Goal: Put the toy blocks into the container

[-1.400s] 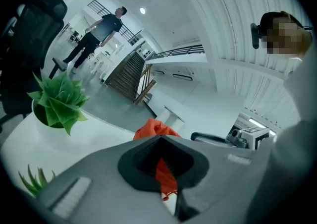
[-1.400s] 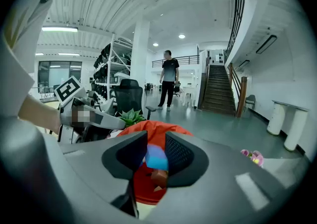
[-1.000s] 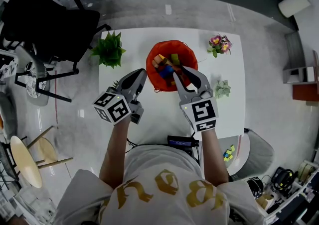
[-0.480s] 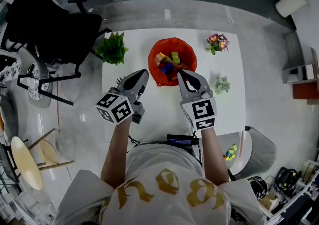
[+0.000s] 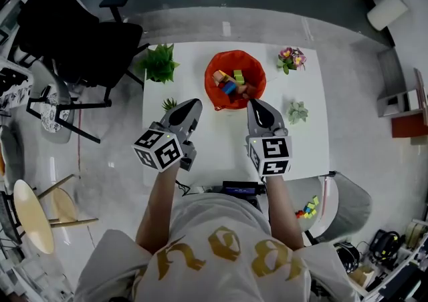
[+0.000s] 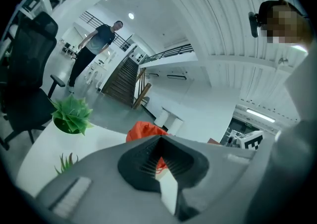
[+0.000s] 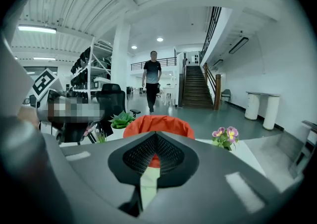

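The left claw is hovering at centre-left of the head view and the right claw at centre-right, both over the white bench. Each claw is holding its jaws closed together with nothing between them. The blocks are lying inside the red container, which is standing on the bench at upper centre, just above the two claw tips and apart from them.

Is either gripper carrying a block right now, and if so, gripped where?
Nothing is held. The left gripper and right gripper both have their jaws together and empty. The toy blocks lie in the red container.
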